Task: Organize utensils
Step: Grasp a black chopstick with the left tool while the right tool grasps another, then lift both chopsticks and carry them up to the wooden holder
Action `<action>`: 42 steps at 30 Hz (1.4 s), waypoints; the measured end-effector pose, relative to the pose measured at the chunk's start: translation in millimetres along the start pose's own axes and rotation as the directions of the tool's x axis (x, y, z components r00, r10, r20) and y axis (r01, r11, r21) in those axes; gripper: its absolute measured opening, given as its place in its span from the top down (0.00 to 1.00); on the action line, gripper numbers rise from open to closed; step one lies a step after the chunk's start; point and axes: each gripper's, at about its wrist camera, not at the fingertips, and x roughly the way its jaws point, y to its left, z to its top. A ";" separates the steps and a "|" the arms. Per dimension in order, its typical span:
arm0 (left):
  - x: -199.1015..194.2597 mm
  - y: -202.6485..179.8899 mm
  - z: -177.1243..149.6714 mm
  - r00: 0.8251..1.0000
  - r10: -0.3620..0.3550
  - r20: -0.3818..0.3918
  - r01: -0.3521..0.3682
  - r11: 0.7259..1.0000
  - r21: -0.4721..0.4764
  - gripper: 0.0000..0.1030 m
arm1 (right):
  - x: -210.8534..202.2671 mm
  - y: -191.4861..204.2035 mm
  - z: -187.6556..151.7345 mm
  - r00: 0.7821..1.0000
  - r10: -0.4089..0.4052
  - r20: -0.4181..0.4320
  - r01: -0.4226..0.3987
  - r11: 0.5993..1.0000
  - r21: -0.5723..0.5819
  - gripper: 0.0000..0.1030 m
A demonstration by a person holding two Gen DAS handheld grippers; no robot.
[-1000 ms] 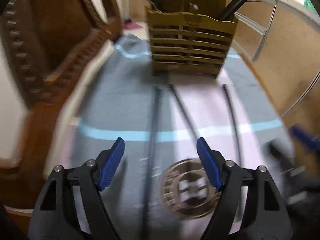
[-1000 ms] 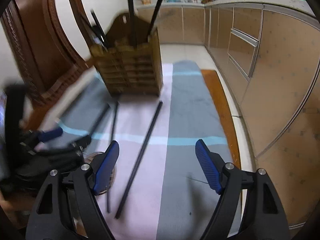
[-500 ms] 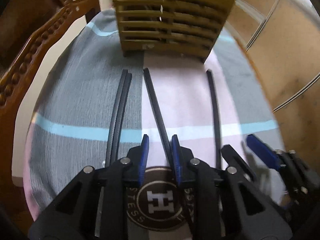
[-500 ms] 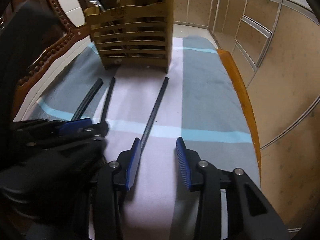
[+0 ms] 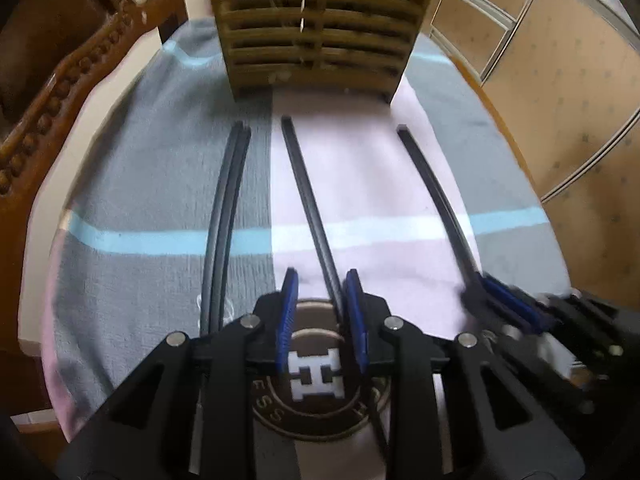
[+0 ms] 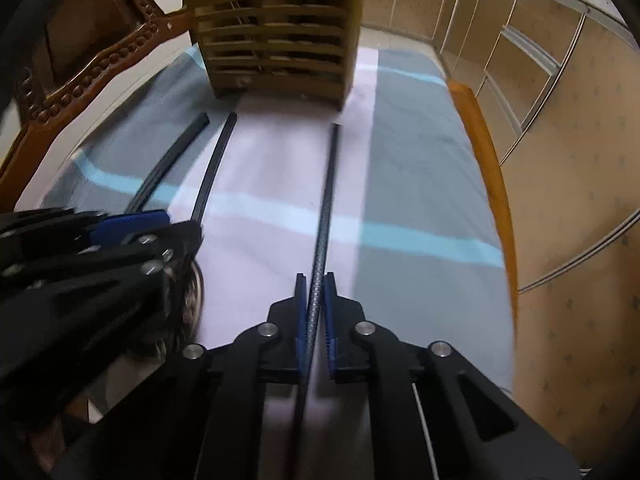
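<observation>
A slatted wooden utensil holder (image 5: 320, 28) stands at the far end of a striped cloth; it also shows in the right wrist view (image 6: 276, 36). Black chopsticks lie in front of it: a pair on the left (image 5: 226, 208), one in the middle (image 5: 308, 208) and one on the right (image 5: 436, 200). My left gripper (image 5: 320, 304) straddles the middle chopstick with its jaws partly closed and a gap left beside the stick. My right gripper (image 6: 316, 308) is shut on the right chopstick (image 6: 326, 200), which runs between its blue pads.
The striped grey, pink and blue cloth (image 5: 140, 184) covers the table. A round brown coaster with a white H (image 5: 316, 372) lies under the left gripper. A carved wooden chair back (image 5: 60, 80) stands on the left. Kitchen cabinets (image 6: 560, 100) are on the right.
Both grippers came down to the chopsticks and narrowed their jaws. The right gripper has closed on the right chopstick. The left gripper has narrowed around the middle chopstick.
</observation>
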 end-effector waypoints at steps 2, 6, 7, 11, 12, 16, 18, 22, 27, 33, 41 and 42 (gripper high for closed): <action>-2.8 -4.6 -2.1 1.000 0.018 -0.005 -0.018 1.000 0.013 0.76 | -6.3 -7.2 -9.9 1.000 0.013 -0.018 -0.013 1.000 -0.005 0.94; -10.2 -3.2 -16.9 0.999 -0.014 -0.038 0.016 0.999 0.044 0.77 | -14.4 -12.0 -24.4 0.999 0.029 -0.030 -0.029 1.000 -0.008 0.94; -14.9 -3.0 -24.9 0.999 -0.014 -0.045 0.017 0.998 0.063 0.77 | -16.3 -12.8 -27.1 0.999 0.035 -0.032 -0.035 0.999 -0.005 0.93; -25.9 0.8 -46.0 0.998 -0.014 -0.053 0.019 0.994 0.108 0.77 | -19.6 -15.2 -31.2 0.997 0.059 -0.043 -0.059 0.998 -0.005 0.93; -27.9 3.1 -48.0 0.999 -0.022 -0.043 0.026 0.994 0.105 0.77 | -20.0 -16.2 -31.5 0.997 0.067 -0.041 -0.068 0.998 -0.004 0.93; -23.8 8.8 -38.6 1.000 -0.010 -0.022 0.012 0.997 0.075 0.63 | -18.8 -20.2 -23.0 0.997 0.077 -0.028 -0.077 0.997 0.022 0.91; -19.4 11.7 -24.3 1.000 -0.006 -0.015 0.007 1.000 0.029 0.63 | -13.3 -15.6 -8.3 0.998 0.063 -0.015 -0.063 0.998 0.002 0.91; -0.2 13.4 10.6 1.000 0.004 -0.007 -0.004 1.000 -0.013 0.63 | 6.3 -14.2 21.8 0.999 0.048 0.005 -0.048 0.999 0.001 0.91; 11.1 13.5 42.1 1.000 0.021 0.002 -0.020 0.999 -0.043 0.64 | 30.0 -17.9 54.4 0.996 0.092 0.017 -0.093 0.995 0.037 0.90; 18.7 19.5 72.5 0.999 0.044 0.009 -0.043 0.998 -0.044 0.66 | 43.2 -30.0 78.9 0.992 0.122 0.041 -0.124 0.990 0.063 0.90; 9.3 28.1 75.1 0.999 0.008 0.036 -0.006 0.998 -0.065 0.94 | 44.6 -34.6 92.7 0.989 0.143 0.046 -0.146 0.985 0.087 0.93; 0.1 31.1 72.7 0.999 -0.021 0.045 0.024 0.997 -0.075 0.94 | 38.9 -35.6 93.4 0.988 0.145 0.058 -0.150 0.985 0.088 0.93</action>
